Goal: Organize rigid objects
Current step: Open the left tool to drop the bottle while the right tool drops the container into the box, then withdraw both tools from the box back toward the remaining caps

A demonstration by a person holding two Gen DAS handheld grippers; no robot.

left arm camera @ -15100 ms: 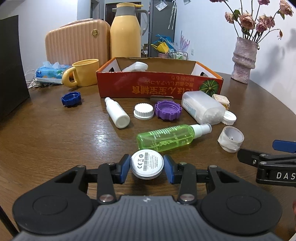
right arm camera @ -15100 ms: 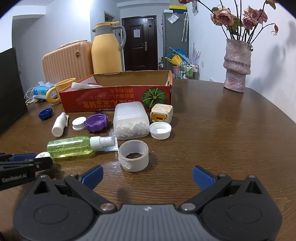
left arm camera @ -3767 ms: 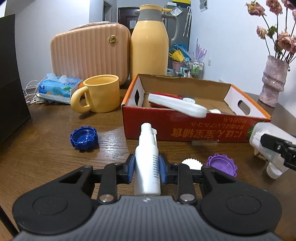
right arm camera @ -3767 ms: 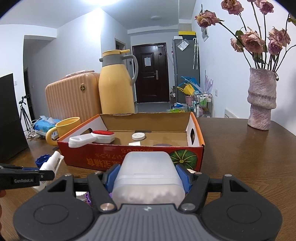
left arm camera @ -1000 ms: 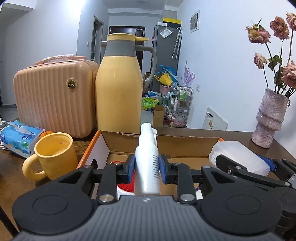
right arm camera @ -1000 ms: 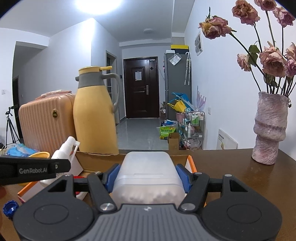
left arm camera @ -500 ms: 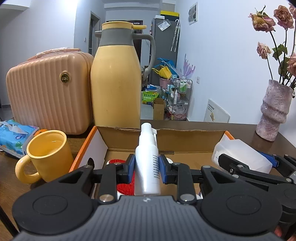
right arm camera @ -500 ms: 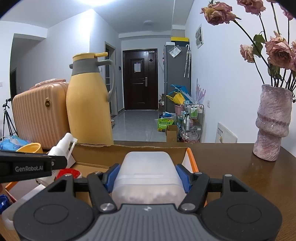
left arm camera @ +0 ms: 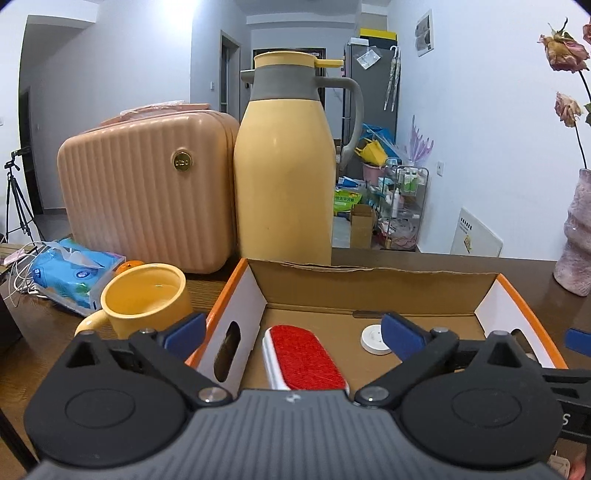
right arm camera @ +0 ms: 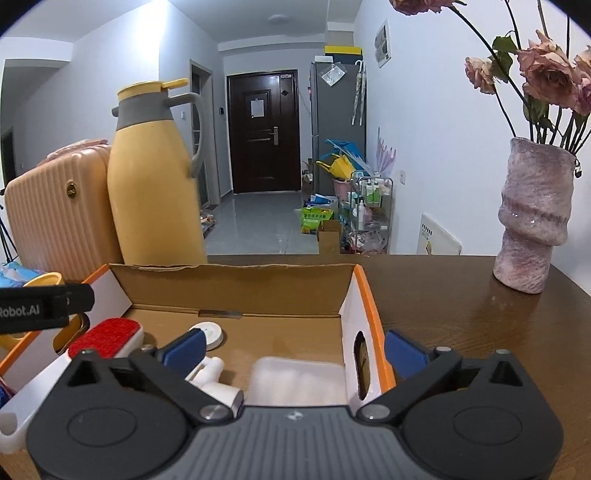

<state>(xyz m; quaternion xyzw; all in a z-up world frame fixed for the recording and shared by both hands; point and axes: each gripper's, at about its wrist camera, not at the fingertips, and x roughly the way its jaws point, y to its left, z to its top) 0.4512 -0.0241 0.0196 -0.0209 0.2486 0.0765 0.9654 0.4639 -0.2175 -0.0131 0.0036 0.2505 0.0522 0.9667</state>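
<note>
- Grippers: left gripper [left arm camera: 293,334] and right gripper [right arm camera: 293,349] both spread wide, empty, over cardboard box [right arm camera: 236,284].
- White spray bottle [right arm camera: 212,382] and translucent container [right arm camera: 299,382] lie inside box.

We are looking across a dark wooden table [right arm camera: 443,306] into a white-walled room. A dark door [right arm camera: 263,131] is closing off the far end of a grey tiled hallway [right arm camera: 258,221]. A grey cabinet [right arm camera: 338,125] is standing beside it, and a ceiling light [right arm camera: 276,17] is glowing overhead. A tripod [left arm camera: 16,199] is standing at left.
</note>
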